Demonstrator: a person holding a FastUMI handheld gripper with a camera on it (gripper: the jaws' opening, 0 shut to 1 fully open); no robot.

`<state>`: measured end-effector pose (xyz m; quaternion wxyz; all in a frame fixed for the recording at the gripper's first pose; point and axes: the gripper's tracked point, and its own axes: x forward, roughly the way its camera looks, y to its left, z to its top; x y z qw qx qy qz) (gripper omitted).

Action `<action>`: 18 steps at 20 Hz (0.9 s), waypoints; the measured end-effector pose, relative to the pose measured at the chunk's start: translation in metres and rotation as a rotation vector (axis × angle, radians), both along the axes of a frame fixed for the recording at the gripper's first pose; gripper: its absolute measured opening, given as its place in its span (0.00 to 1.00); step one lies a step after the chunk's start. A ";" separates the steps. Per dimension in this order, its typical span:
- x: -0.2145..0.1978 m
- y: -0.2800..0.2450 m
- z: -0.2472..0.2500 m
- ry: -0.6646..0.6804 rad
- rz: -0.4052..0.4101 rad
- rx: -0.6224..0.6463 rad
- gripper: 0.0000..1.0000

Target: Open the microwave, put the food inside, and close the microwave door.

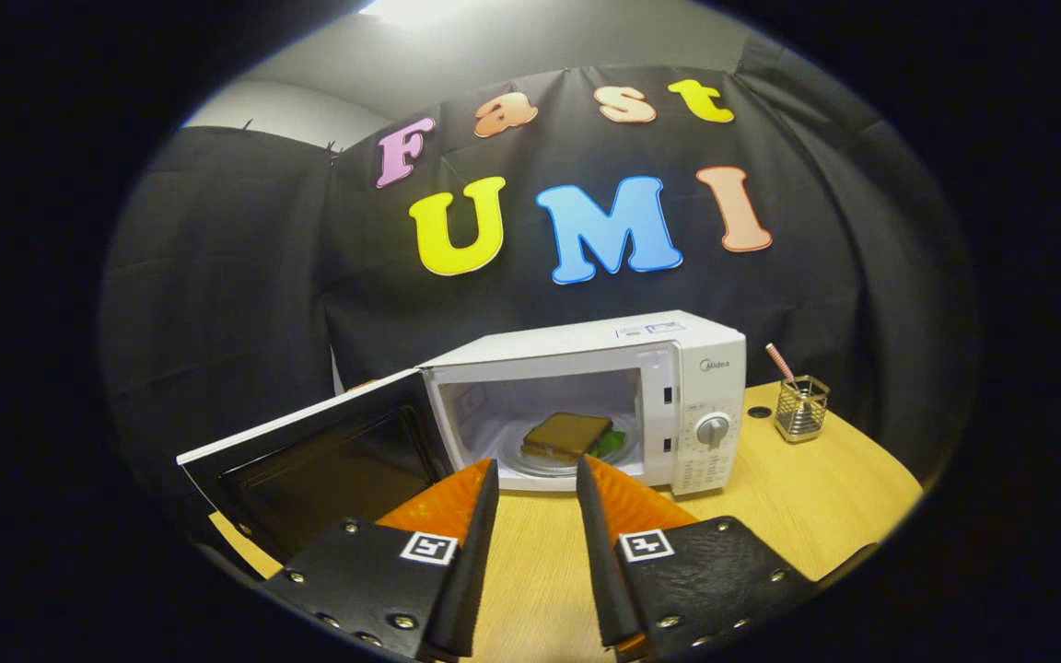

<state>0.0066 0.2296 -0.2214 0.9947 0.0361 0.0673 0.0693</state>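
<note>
A white microwave (678, 368) stands on the wooden table (807, 497) with its door (319, 460) swung wide open to the left. Inside, on the glass turntable plate (540, 460), lies the food, a brown sandwich (569, 435) with a bit of green beside it. My gripper (537, 470) is open, its two fingers held apart with nothing between them. The fingertips hang over the table just in front of the microwave's opening, and the sandwich sits beyond them inside the cavity.
A metal mesh cup (800, 408) with a striped straw (779, 362) stands on the table to the right of the microwave. A small dark hole (759, 412) marks the tabletop next to it. The open door juts out to the left of my left finger.
</note>
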 end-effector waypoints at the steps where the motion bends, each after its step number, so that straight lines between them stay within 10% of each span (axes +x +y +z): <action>1: -0.007 0.004 0.006 -0.022 0.003 -0.009 0.44; 8: -0.055 0.065 0.024 -0.052 0.207 0.062 0.05; 18: -0.121 0.200 0.037 -0.075 0.456 0.073 0.03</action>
